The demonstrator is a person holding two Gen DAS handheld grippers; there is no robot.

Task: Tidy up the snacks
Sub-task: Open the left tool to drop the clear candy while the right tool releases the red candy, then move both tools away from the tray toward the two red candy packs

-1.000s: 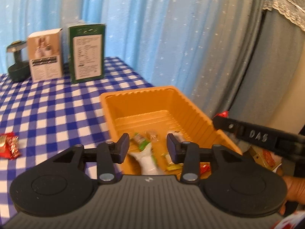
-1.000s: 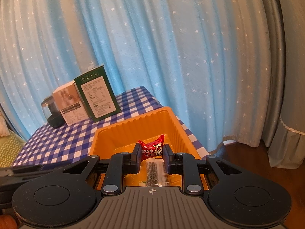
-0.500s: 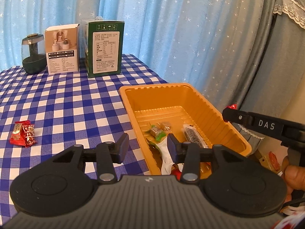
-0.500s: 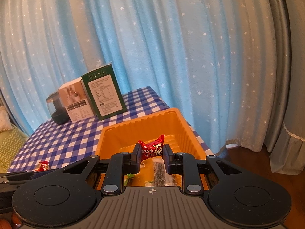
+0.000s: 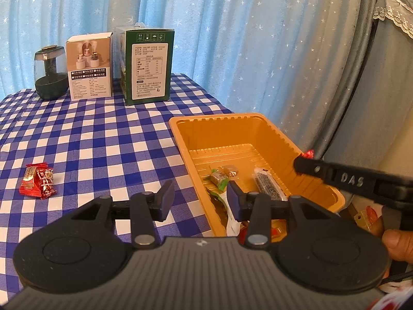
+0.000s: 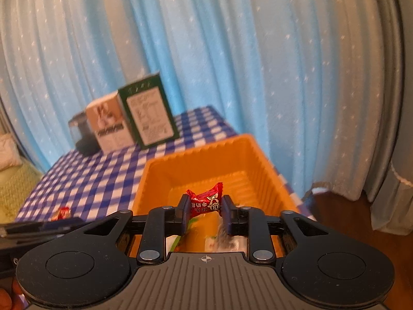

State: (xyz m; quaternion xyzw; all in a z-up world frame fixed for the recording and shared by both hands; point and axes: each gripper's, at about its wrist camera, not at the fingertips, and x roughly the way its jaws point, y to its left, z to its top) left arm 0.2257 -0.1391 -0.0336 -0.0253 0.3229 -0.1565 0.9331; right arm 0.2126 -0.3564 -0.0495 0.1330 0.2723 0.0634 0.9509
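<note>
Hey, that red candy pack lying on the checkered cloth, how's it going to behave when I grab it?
The red pack looks like crinkly foil wrappers lying flat on the cloth, so it is probably light and will crumple rather than stay stiff. The glossy film may slip in the jaws. Being flat, it seems unlikely to roll, though a push would probably slide it.

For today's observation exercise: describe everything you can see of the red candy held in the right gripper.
The red candy is a small sweet in shiny, foil-like wrapping with white printed characters and a cartoon face. Its far end is crimped and sticks up past the fingertips. The right gripper pinches it from both sides, holding it in the air over the orange tray. Only the fingers touch it.
</note>
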